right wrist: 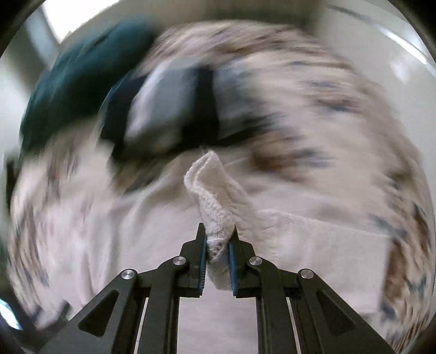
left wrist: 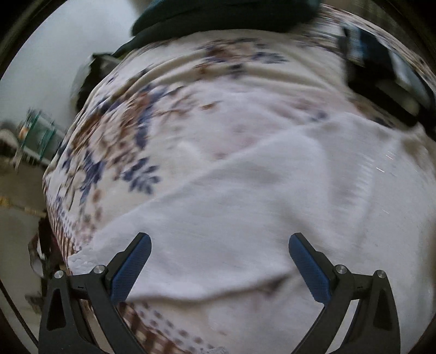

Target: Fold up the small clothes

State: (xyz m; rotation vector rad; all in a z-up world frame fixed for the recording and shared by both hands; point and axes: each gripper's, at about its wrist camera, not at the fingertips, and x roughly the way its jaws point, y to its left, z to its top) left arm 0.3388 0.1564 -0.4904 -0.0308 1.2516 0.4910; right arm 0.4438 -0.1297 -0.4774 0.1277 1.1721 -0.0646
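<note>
A white knitted garment [left wrist: 259,196] lies spread on a floral bedsheet [left wrist: 114,141]. My left gripper [left wrist: 219,245] is open and empty just above the garment's near part. In the right wrist view my right gripper [right wrist: 218,239] is shut on a bunched edge of the white garment [right wrist: 215,196] and holds it lifted off the sheet. The rest of the garment [right wrist: 313,245] trails to the right below it. The right wrist view is blurred by motion.
A dark teal cloth [left wrist: 218,13] lies at the far side of the bed; it also shows in the right wrist view [right wrist: 81,81]. A grey and black garment [right wrist: 174,109] lies beside it, seen at the right in the left wrist view [left wrist: 387,73]. The floor and a green rack [left wrist: 38,133] are at the left.
</note>
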